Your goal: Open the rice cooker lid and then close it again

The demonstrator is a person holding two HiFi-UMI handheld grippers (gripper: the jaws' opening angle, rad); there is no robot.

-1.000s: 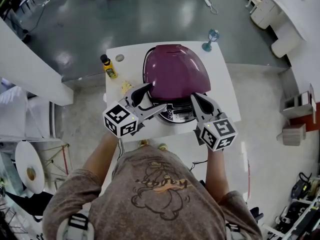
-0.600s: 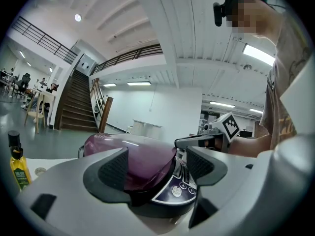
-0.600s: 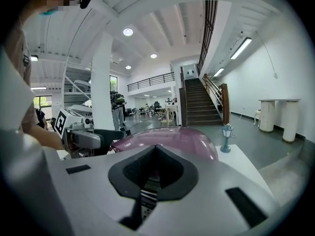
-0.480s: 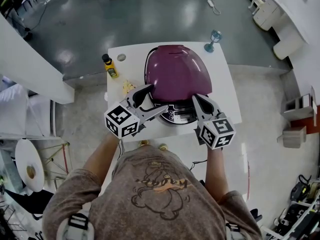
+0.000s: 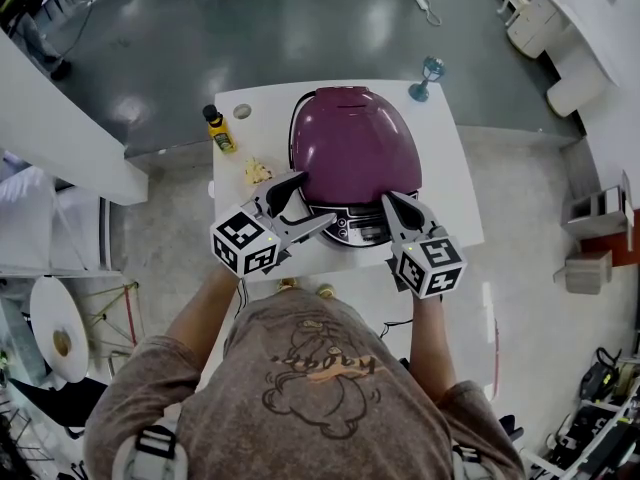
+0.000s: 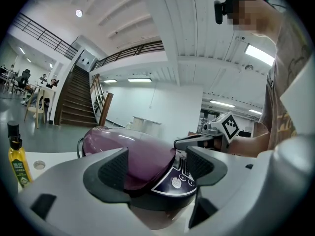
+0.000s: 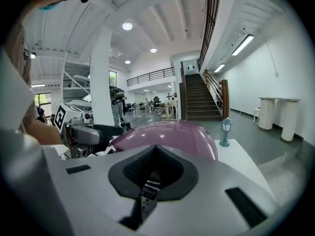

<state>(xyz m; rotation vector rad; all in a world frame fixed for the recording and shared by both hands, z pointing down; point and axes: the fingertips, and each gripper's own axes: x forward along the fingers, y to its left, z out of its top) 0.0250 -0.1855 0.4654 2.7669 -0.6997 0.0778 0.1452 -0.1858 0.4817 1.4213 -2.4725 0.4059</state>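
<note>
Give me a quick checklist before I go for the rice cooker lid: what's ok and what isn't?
1. Lid shut to start: ok. The purple lid is down.
2. Left gripper ready: ok. The left gripper is open, jaws apart at the lid's front-left edge.
3. Right gripper free: ok. The right gripper is shut with nothing in it, near the control panel.
4. Contact with the lid: cannot tell whether either gripper touches it.
5. Room for the lid to swing: ok. The goblet and the yellow bottle stand apart from the lid.
</note>
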